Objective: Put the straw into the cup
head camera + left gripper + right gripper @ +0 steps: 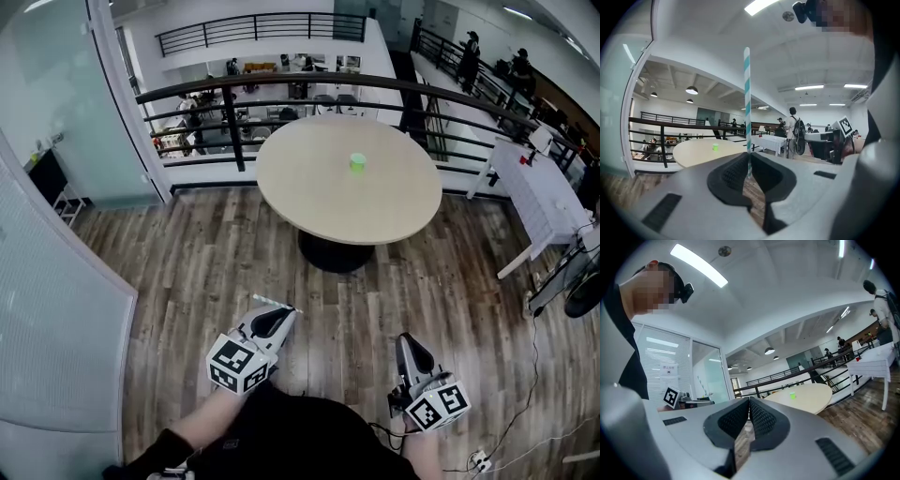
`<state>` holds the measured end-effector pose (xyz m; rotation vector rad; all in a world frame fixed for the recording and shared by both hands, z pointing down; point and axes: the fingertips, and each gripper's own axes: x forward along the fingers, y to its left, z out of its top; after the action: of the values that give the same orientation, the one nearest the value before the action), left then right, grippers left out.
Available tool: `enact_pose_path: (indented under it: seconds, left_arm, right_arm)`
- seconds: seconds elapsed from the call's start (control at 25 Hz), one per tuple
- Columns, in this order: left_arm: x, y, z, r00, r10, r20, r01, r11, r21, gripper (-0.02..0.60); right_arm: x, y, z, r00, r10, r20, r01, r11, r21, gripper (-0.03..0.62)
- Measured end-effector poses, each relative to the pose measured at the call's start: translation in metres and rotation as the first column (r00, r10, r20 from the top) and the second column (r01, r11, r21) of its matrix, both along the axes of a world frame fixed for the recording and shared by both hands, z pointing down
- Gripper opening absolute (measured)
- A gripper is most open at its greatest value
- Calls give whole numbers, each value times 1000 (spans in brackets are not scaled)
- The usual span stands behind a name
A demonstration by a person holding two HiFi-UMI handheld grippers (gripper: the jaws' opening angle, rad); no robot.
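Teal-and-white striped paper straw (747, 103): pinched near its lower end between the jaws of the left gripper (749, 173), which were nearly together. Most of its length stuck out clear of the pads on one side. In the head view the straw (277, 303) showed as a thin pale line crossing the left gripper's tip (281, 314).

Small bright-green cup (357, 163): stood upright on the round pale wooden table (309, 197), toward its far side, well apart from both grippers. Nothing else made out on the tabletop.

Right gripper (749, 404): jaw tips met, nothing between the ribbed black pads. It sat low at the person's right side (409, 342), over dark wood-plank floor (187, 272).

A black metal railing (234, 94) ran behind the table, with an open lower level past it.
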<state>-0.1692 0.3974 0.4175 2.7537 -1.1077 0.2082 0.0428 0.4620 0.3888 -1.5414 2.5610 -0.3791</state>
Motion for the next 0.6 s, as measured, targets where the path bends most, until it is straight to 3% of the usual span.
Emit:
enact_pose_path:
  seconds: [0.28,0.6]
  left_arm:
    - [22,7,2,1000,0,19,0,1000,1,28]
    - [41,-24,13,999,24,28,-24,999,-27,29]
  right_arm:
    - [35,19,12,999,28,40,-27,999,-19,23]
    - [49,-6,27,997,47,56,-43,998,-55,23]
